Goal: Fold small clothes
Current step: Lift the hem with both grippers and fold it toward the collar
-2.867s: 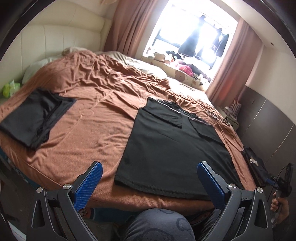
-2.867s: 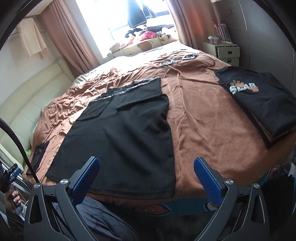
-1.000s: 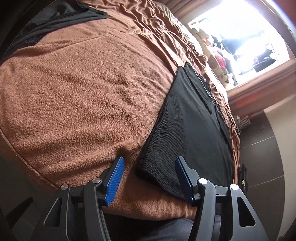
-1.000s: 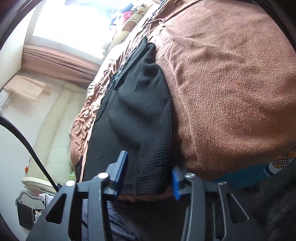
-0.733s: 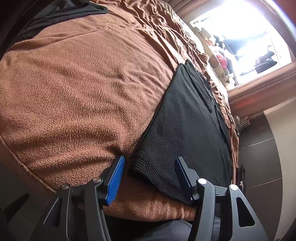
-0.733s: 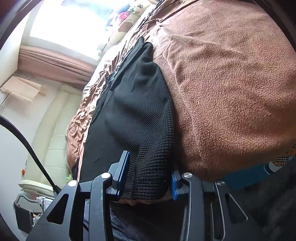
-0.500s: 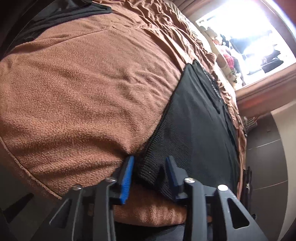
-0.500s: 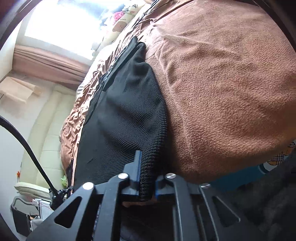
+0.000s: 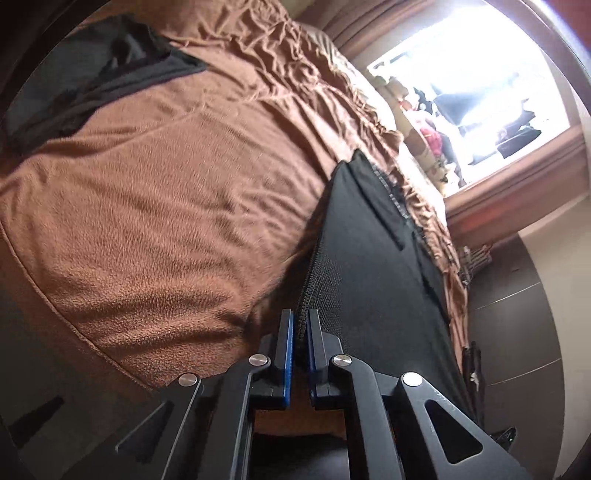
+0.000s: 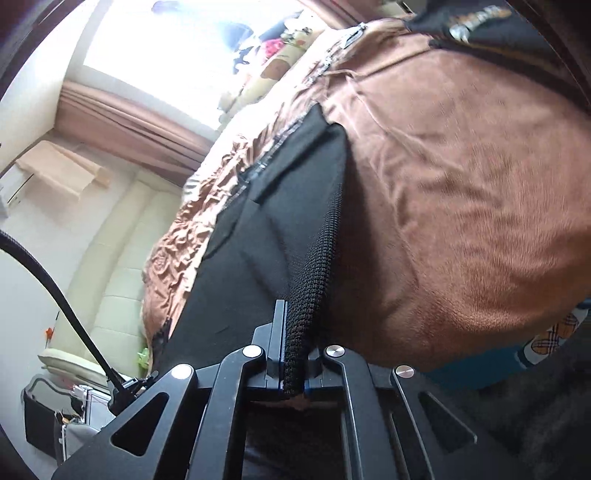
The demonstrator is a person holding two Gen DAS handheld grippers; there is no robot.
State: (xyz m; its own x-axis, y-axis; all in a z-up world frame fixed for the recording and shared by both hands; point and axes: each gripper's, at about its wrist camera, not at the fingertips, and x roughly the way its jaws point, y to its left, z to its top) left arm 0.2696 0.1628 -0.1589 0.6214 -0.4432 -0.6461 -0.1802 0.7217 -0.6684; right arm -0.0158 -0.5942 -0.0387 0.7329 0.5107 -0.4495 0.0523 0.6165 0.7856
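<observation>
A black T-shirt lies flat on the brown blanket of a bed, its sleeves folded in. My left gripper is closing its jaws on the shirt's near left hem corner, and the blue pads pinch the knit edge. In the right wrist view the same T-shirt runs away toward the window. My right gripper is shut on the near right hem corner. Both corners are lifted a little off the blanket, with shadow beneath the raised edges.
A folded dark garment lies at the bed's far left. Another black garment with a printed logo lies at the far right. A cream padded headboard, a black cable and a dark bin are on the left.
Both grippers went from open around the hem corners to shut on them. Both have since risen, pulling the near hem up off the blanket.
</observation>
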